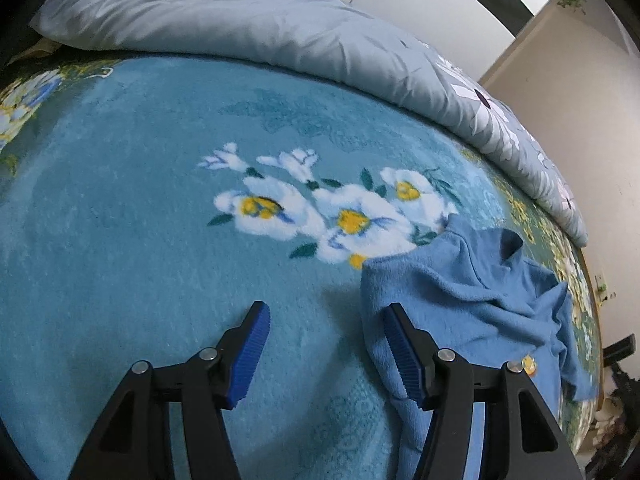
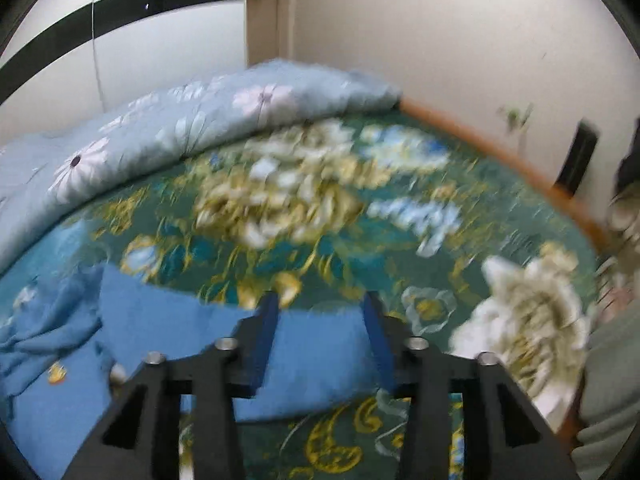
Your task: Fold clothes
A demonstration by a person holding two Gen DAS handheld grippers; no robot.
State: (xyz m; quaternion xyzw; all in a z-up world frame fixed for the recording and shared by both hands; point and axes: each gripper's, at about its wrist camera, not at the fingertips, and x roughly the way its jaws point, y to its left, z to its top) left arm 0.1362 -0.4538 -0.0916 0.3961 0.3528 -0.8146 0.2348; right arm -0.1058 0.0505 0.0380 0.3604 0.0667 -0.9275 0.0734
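Note:
A blue fleece garment [image 1: 460, 300] lies rumpled on the floral bed blanket [image 1: 140, 220], with a small yellow emblem on it. My left gripper [image 1: 326, 312] is open and empty; its right finger sits over the garment's left edge. In the right wrist view the same garment [image 2: 168, 328] lies at lower left, with one flat part reaching under my right gripper [image 2: 320, 300]. The right gripper is open, its jaws astride the garment's far edge, holding nothing. The right wrist view is blurred.
A grey-blue quilt [image 1: 240, 20] with white flowers is bunched along the bed's far side; it also shows in the right wrist view [image 2: 160, 128]. A wooden bed edge [image 2: 500, 160] and white wall are at the right. Dark objects stand on the floor beyond.

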